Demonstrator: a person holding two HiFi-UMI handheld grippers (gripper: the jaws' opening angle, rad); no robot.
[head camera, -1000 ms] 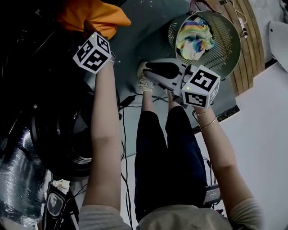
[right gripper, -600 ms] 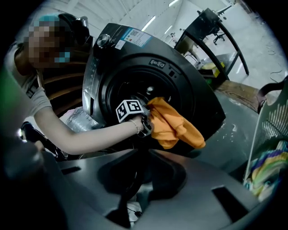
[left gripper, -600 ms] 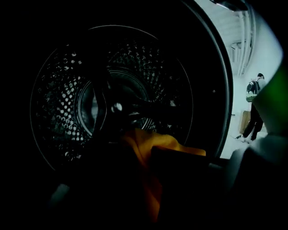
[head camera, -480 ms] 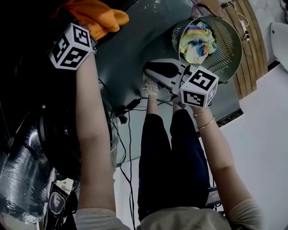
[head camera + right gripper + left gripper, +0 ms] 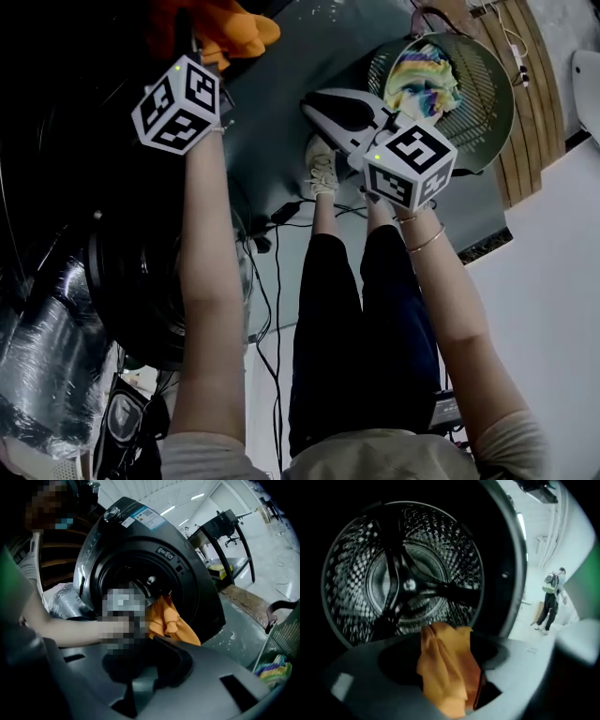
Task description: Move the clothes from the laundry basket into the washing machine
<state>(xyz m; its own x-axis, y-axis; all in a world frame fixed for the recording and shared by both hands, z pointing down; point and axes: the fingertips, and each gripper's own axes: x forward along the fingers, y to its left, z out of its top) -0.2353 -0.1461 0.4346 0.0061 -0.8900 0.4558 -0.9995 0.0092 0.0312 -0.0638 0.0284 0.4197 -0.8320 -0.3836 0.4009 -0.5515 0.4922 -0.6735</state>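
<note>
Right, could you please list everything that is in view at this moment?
washing machine: one, black, door open, ahead of the person
drum: one, perforated metal, inside the machine
orange garment: one, orange, hanging at the drum's mouth
laundry basket: one, grey-green, on the floor at right
multicoloured garment: one, rainbow-dyed, in the basket
cables: several, black, on the floor
bystander: one, standing far off
legs: two, dark trousers
left hand-held gripper: jaws just opening, orange garment between them
right hand-held gripper: jaws just closing, nothing between them
</note>
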